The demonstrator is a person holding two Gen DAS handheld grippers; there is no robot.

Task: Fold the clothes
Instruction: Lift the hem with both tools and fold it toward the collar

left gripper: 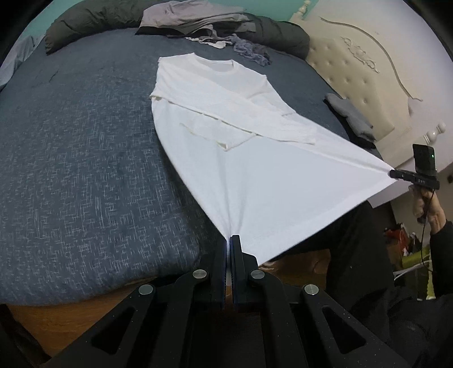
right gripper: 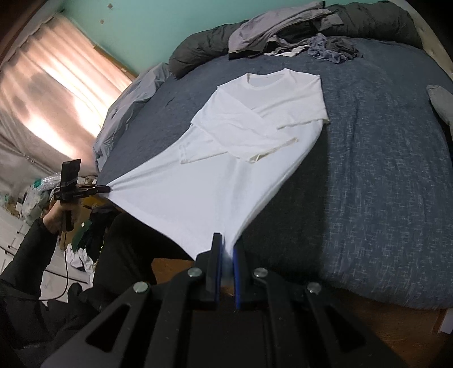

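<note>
A white long-sleeved shirt lies on the blue bed cover, collar at the far end, both sleeves folded across the chest. Its hem is pulled taut off the near edge of the bed. My left gripper is shut on the left hem corner. My right gripper is shut on the right hem corner. In the left wrist view the right gripper shows at the far right, clamped on the cloth. In the right wrist view the shirt stretches toward the left gripper, held by a hand.
A pile of grey and dark clothes lies at the far end of the bed beside a dark duvet roll. A folded grey garment sits near the padded headboard. The person's dark legs stand against the bed's wooden edge.
</note>
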